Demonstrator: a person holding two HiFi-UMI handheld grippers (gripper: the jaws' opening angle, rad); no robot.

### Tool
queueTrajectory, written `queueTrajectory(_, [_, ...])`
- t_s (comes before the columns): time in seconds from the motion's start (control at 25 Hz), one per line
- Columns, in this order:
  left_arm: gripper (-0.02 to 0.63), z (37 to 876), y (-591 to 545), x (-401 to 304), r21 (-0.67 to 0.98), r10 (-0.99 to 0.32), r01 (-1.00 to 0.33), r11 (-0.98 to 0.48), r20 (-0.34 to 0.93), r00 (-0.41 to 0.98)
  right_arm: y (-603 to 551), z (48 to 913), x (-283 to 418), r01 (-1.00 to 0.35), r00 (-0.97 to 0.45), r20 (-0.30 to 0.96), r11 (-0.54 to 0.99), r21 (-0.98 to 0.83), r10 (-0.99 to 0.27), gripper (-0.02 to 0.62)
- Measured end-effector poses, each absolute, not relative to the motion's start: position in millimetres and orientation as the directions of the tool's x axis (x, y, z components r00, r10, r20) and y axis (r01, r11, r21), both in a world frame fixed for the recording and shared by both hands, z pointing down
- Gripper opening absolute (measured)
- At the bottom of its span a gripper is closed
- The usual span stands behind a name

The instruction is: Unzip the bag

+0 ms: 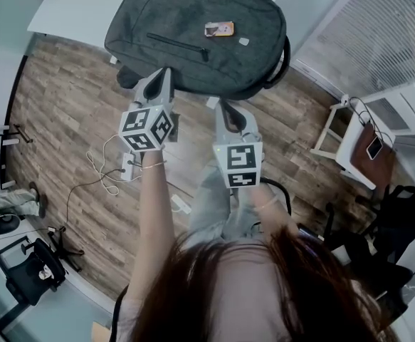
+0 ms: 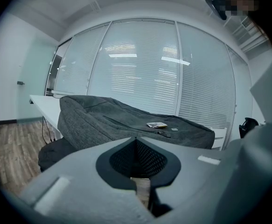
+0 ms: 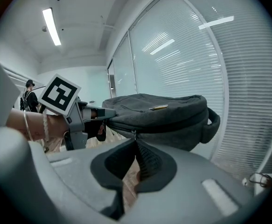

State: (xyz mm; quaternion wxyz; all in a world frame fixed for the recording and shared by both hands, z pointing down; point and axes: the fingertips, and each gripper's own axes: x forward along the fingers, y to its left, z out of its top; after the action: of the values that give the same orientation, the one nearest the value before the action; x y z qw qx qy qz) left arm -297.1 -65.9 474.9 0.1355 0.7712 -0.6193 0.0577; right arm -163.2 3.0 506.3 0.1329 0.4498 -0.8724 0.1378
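One dark grey fabric backpack (image 1: 193, 34) is seen, lying flat on a white bench (image 1: 65, 13), and two hand-held tools are held at its near edge. The left tool (image 1: 166, 75) is pressed together, its tip laid against the backpack's side seam; whether cloth is caught there cannot be told. The right tool (image 1: 225, 107) is closed on one small metal zip pull (image 3: 134, 134) hanging from the side zip. The backpack is laid front panel up, its long axis running across the head view from left to right, with one looped carry handle (image 1: 286, 54) at the right end. One closed pocket zip (image 1: 179, 46) and one small orange label (image 1: 219, 28) are borne on the upper face. The bench is set before a wall of glass hung with white blinds (image 1: 389, 34). Brown wood-plank flooring (image 1: 65, 112) is spread below, with one white cable (image 1: 100, 173) trailed over it.
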Motion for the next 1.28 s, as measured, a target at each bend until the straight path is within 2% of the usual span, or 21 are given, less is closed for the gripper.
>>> queueTrajectory(0.8, [0.008, 475, -65, -297, 0.148, -0.952, -0.983, -0.112, 0.268, 0.149, -3, 504, -124, -0.814, -0.566, 0.367, 0.570, -0.109, -0.738, 0.009])
queueTrajectory(1.28, [0.008, 477, -65, -297, 0.145, -0.948, -0.983, -0.116, 0.278, 0.153, -7, 501, -110, -0.827, -0.541, 0.378, 0.556, -0.079, -0.751, 0.009])
